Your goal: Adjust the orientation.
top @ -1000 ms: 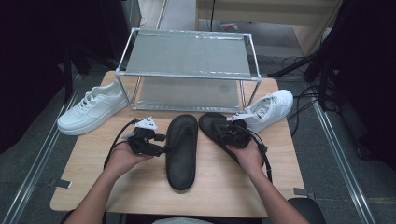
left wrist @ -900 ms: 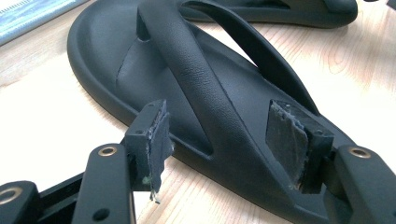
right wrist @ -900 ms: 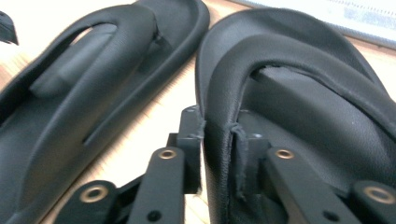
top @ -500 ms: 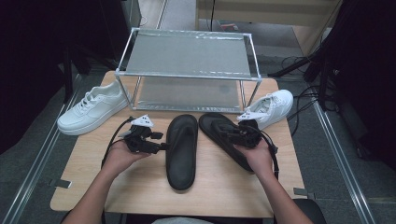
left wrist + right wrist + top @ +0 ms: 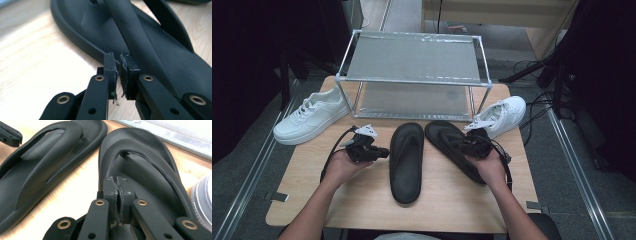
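The two black flip-flops lie side by side on the desk (image 5: 362,200), in front of the metal shoe rack (image 5: 412,57). No writing can be read on them. From the left: a white sneaker (image 5: 312,117), then the left tool (image 5: 382,152), its jaws just closed together and empty, just beside the left flip-flop (image 5: 406,160). The right tool (image 5: 464,145) rests over the right flip-flop (image 5: 449,142), jaws together, pinching nothing. Another white sneaker (image 5: 507,112) lies at the right.

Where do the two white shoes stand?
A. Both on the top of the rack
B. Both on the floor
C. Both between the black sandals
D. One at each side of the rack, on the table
D: one white shoe stands left of the rack, the other right of it, both on the table.
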Demonstrator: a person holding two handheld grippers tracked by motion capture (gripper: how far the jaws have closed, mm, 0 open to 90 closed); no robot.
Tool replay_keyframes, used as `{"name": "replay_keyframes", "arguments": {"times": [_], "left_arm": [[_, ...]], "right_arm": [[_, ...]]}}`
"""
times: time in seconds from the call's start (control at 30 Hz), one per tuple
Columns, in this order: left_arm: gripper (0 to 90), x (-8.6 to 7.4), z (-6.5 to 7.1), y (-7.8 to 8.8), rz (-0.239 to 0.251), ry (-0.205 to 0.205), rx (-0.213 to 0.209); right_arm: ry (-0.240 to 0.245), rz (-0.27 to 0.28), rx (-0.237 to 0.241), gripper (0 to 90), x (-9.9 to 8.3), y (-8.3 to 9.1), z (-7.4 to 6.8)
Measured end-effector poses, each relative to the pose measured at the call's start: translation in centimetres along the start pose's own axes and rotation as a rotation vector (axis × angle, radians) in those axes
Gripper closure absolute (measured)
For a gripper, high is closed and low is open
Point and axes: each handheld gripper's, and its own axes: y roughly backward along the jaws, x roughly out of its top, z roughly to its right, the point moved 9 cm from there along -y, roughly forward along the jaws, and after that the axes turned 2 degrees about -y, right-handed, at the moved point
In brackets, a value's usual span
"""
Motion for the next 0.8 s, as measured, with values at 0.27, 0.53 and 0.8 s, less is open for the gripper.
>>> {"name": "replay_keyframes", "arguments": {"times": [0.27, 0.53, 0.8], "left_arm": [[84.0, -0.1, 0.7, -0.9, -0.026, -0.022, -0.010], [84.9, -0.1, 0.7, -0.9, -0.025, -0.014, -0.012], [84.5, 0.0, 1.1, -1.1, -0.028, -0.015, -0.028]], "right_arm": [[0.002, 0.003, 0.003, 87.8, 0.0, -0.1, 0.0], [0.017, 0.002, 0.020, 87.6, 0.0, -0.6, -0.8], [0.023, 0.001, 0.039, 86.5, 0.0, -1.0, -1.4]]}}
